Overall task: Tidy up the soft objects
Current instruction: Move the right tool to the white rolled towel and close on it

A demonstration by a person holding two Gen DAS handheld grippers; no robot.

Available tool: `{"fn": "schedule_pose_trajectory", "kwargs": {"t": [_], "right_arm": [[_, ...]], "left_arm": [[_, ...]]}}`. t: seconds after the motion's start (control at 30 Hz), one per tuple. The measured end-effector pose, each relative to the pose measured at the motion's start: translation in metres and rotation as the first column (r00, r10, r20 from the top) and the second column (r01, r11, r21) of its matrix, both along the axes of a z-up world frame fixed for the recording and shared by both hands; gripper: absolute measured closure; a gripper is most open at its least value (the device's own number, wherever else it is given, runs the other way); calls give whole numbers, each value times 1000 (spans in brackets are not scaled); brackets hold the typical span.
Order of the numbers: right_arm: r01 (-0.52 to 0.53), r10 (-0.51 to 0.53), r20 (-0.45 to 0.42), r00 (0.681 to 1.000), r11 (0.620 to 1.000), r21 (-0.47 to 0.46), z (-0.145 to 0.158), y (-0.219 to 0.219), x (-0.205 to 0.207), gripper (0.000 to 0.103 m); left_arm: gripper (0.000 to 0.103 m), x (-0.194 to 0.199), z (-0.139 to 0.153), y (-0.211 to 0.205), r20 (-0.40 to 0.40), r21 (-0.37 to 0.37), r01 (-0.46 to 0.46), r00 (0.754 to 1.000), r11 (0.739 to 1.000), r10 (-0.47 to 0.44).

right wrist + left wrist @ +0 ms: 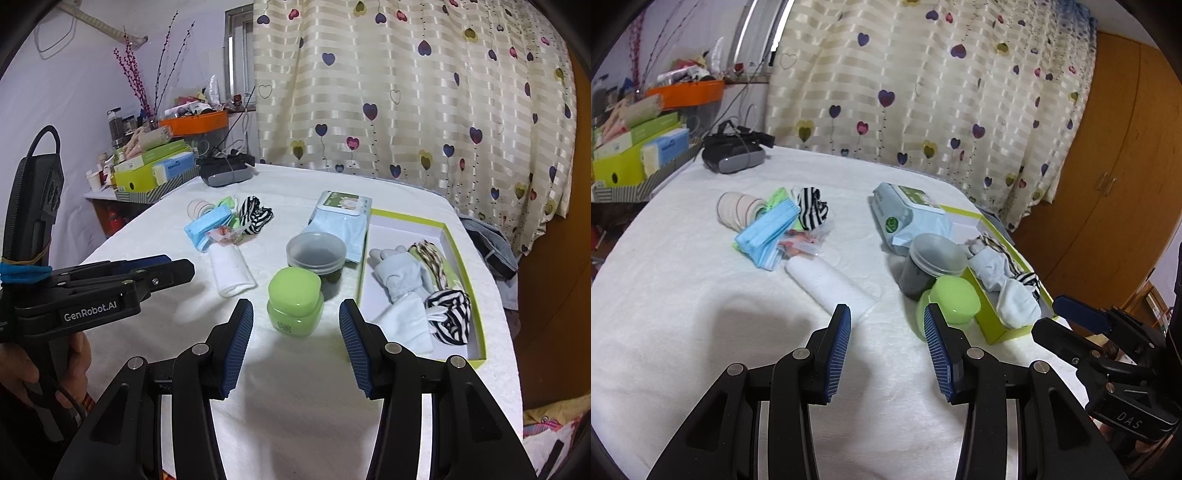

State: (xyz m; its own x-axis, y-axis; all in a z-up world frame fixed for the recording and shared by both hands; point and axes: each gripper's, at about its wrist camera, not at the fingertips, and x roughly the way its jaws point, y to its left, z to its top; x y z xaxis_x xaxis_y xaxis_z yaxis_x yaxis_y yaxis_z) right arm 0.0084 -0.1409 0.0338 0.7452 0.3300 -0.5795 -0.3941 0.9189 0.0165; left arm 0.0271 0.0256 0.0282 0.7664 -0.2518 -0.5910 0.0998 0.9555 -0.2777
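Both the left gripper [887,325] and right gripper [296,319] hang with jaws apart, holding nothing. Bare white table [683,332] lies below them. The green box [476,295] sits near the table's right edge.

Table cover [303,387]: white cloth, matt, slightly fuzzy. Green jar [294,305]: glossy, smooth plastic. Grey-lidded tub [316,252]: translucent plastic. Wipes pack [905,218]: shiny soft film. Green-edged box [476,295]: smooth card. Socks [402,291]: soft knit cloth. Face masks [766,236]: matt pleated fabric. Rolled white towel [831,284]: nubbly cloth. Gripper pads [236,350]: ribbed blue rubber on matt black plastic.
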Motion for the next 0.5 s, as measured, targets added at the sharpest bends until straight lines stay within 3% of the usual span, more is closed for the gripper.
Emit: {"fn": "schedule_pose_trajectory", "kwargs": {"t": [0.5], "right_arm": [[-85, 85, -20, 996, 996, -28, -2, 35, 13, 53]], "left_arm": [[63, 5, -5, 28, -16, -14, -63, 998, 998, 62]]}}
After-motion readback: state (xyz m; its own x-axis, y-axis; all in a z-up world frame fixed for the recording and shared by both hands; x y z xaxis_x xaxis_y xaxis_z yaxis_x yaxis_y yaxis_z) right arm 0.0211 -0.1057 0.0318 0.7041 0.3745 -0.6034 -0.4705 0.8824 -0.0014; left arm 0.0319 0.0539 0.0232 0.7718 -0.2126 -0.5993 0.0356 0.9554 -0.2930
